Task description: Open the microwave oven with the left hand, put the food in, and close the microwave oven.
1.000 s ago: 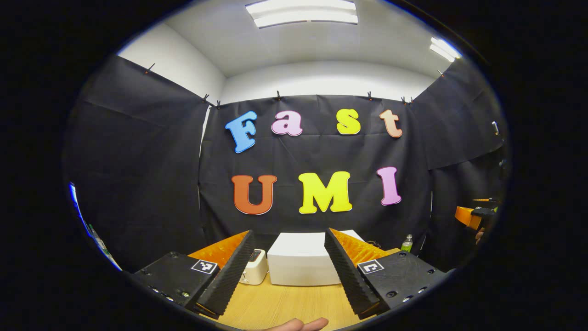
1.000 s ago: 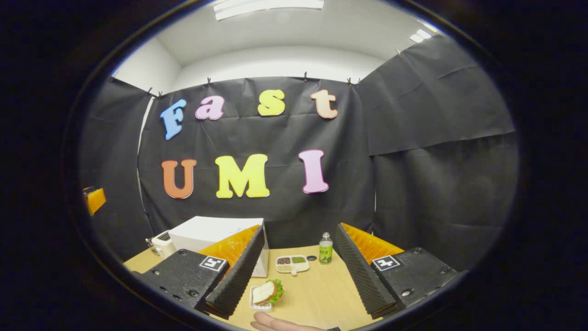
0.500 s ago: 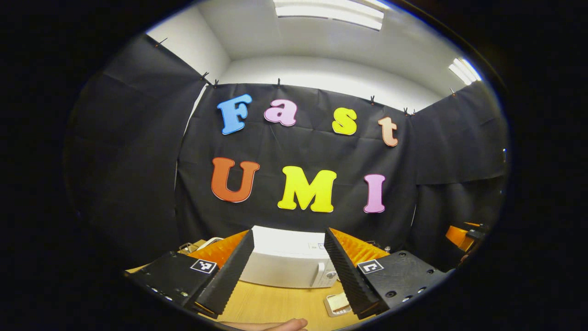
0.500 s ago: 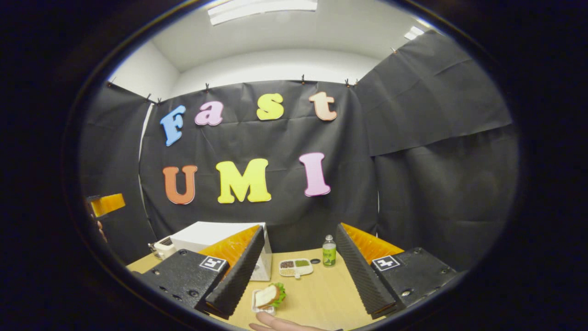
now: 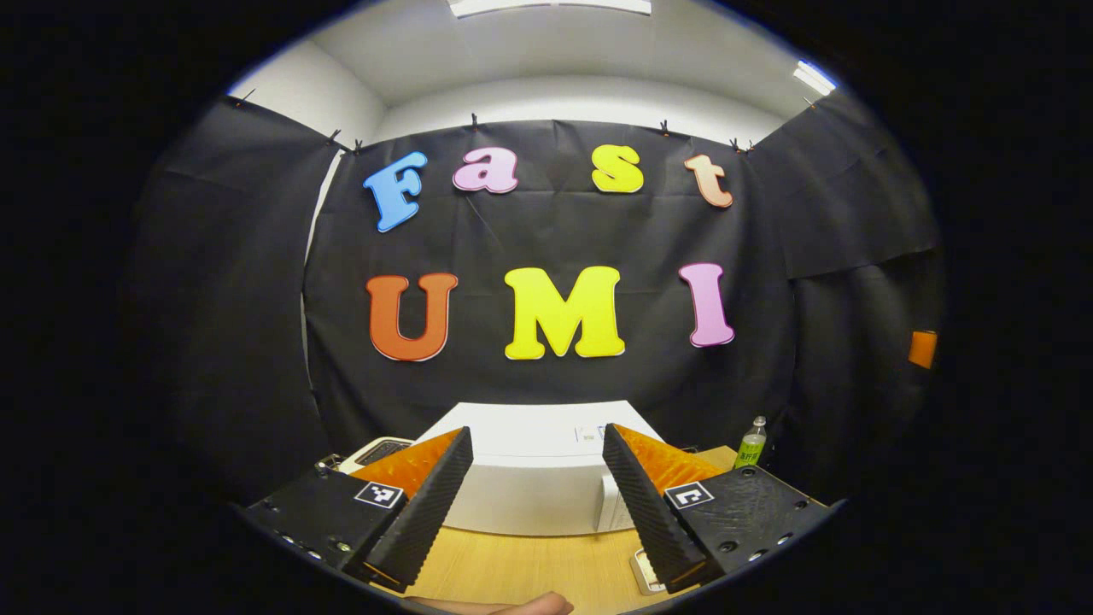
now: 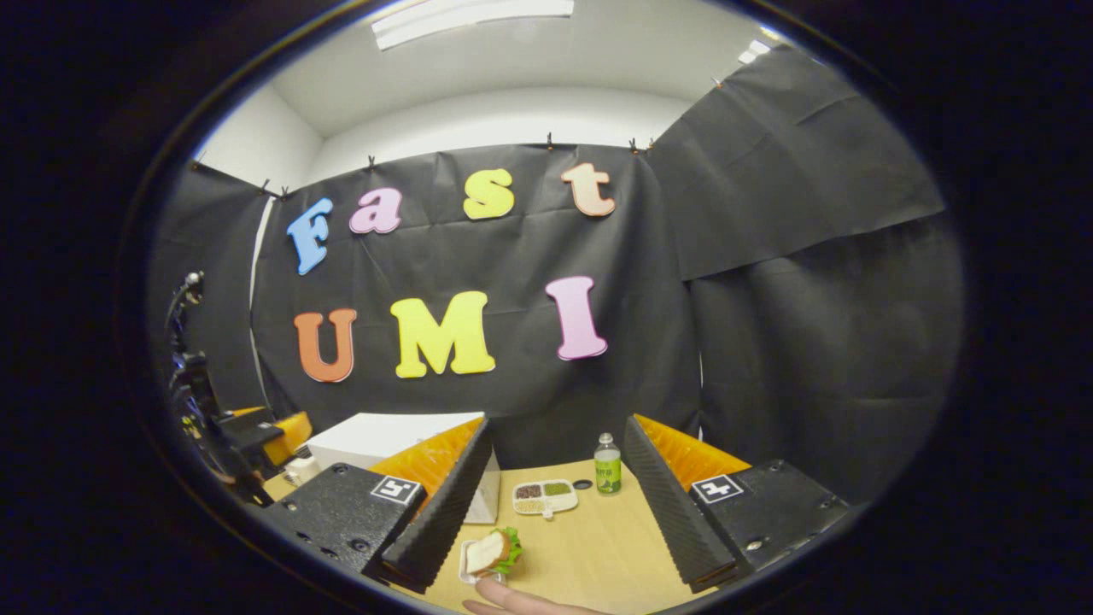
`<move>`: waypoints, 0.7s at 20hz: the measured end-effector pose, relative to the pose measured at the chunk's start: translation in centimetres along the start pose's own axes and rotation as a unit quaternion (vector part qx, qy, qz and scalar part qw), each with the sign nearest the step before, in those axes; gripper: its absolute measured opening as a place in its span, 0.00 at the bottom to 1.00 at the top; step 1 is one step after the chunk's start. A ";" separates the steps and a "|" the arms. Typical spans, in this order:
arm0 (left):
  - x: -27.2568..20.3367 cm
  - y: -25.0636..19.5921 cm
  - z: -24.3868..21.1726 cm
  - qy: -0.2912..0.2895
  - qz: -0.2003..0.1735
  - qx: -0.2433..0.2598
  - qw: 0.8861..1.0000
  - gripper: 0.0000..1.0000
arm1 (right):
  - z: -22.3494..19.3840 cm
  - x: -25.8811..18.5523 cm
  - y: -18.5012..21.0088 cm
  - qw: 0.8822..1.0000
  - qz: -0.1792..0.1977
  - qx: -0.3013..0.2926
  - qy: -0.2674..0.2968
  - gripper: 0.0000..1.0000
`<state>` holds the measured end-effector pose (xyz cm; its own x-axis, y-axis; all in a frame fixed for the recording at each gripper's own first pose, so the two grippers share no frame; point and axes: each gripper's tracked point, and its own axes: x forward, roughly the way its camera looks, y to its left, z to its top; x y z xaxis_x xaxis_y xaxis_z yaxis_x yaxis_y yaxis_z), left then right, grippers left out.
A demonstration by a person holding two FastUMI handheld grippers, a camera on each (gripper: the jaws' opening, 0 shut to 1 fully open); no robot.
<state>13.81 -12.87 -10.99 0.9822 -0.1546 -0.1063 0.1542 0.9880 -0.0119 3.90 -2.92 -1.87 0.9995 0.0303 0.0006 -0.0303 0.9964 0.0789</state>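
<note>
A white microwave point(image 5: 529, 500) stands on the wooden table point(image 5: 529, 568) with its door shut, straight ahead of my left gripper point(image 5: 536, 434), which is open and empty, short of the microwave's front. The same microwave point(image 6: 384, 431) is at the left in the right gripper view. The food, a sandwich with lettuce on a small white plate point(image 6: 491, 551), lies on the table point(image 6: 589, 547) just ahead of my right gripper point(image 6: 557, 424), closer to its left finger. That gripper is open and empty too. The plate's corner point(image 5: 642, 571) peeks beside the left gripper's right finger.
A white toaster point(image 5: 376, 450) sits left of the microwave. A green bottle point(image 6: 607, 464) and a divided snack tray point(image 6: 544, 496) stand at the back of the table. The left gripper point(image 6: 256, 431) and its holder are at the far left in the right gripper view.
The left gripper has swung and come closer, so the microwave sits centred and larger between its fingers. The right gripper has hardly moved; the sandwich stays ahead of it.
</note>
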 end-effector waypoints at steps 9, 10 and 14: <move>8.7 -6.1 -10.6 0.019 -0.021 0.015 0.999 0.95 | -2.7 1.8 -2.1 1.000 0.005 0.014 0.013 0.92; 9.4 -6.1 -11.9 0.022 -0.015 0.016 1.000 0.96 | -3.0 1.9 -2.3 1.000 0.007 0.015 0.015 0.92; 11.8 -7.4 -16.6 0.049 -0.016 0.023 0.998 0.96 | -3.9 2.6 -3.4 1.000 -0.001 0.015 0.021 1.00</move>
<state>22.48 -21.97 -28.65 0.9620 -0.1824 -0.2032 0.1920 0.9810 0.0283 6.60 -5.96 -6.04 0.9986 0.0329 -0.0422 -0.0282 0.9936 0.1092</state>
